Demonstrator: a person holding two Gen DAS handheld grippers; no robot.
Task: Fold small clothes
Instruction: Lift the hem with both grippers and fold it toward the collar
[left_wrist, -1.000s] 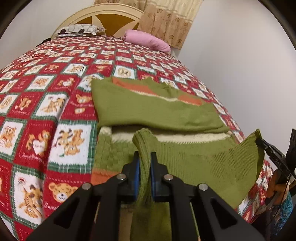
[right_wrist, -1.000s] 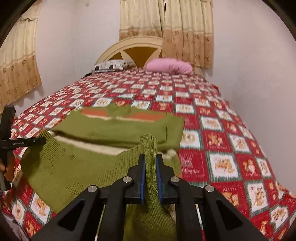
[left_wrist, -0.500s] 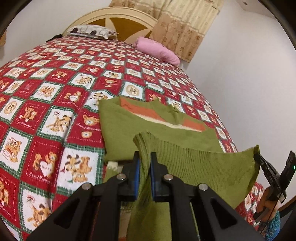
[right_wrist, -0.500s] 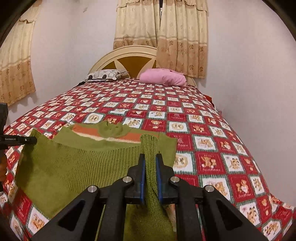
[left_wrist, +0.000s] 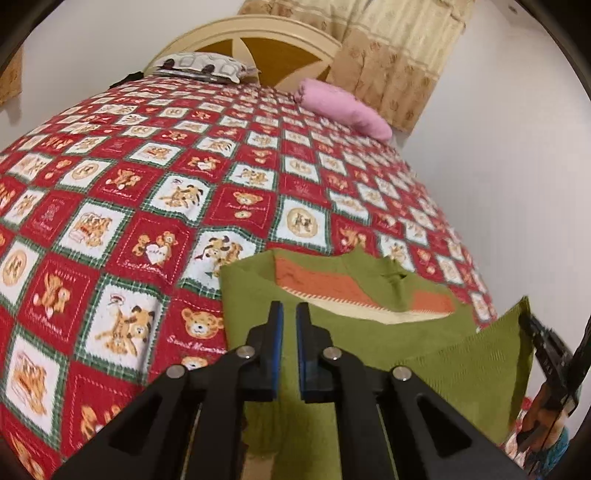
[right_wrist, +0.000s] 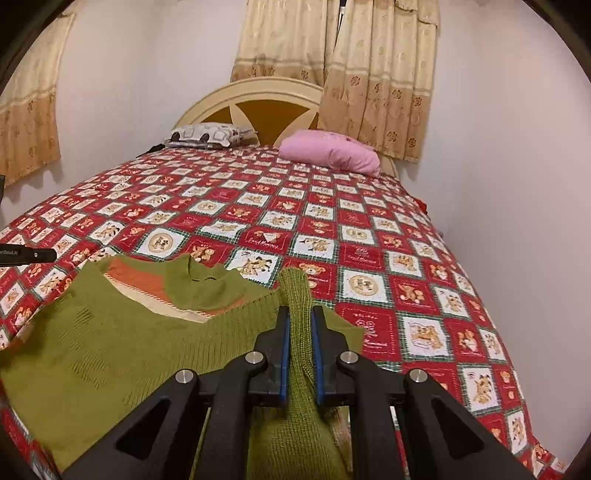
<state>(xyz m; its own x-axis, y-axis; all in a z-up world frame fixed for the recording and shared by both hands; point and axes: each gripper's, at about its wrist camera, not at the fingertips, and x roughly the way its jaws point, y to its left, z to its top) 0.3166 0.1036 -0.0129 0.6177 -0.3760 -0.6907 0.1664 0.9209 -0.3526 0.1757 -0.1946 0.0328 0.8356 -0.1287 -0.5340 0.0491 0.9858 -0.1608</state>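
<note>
Looking along the right gripper, we see its blue-padded jaws pinched on a bunched ribbed corner of the green knit sweater, the fabric standing up in a narrow ridge between the pads. Our left gripper shows a slim gap between its blue pads with nothing in it, poised just above the sweater's smooth folded panel. The sweater lies at the near edge of the bed, its ribbed hem raised and stretched toward the right gripper, with an orange band and a cream stripe showing around the rounded collar on the far side. Under it spreads a quilted bedspread in red and white squares printed with teddy bears. Far off, a soft pink pillow and a patterned grey-and-white pillow rest against the arched cream headboard, beside heavy beige curtains.
</note>
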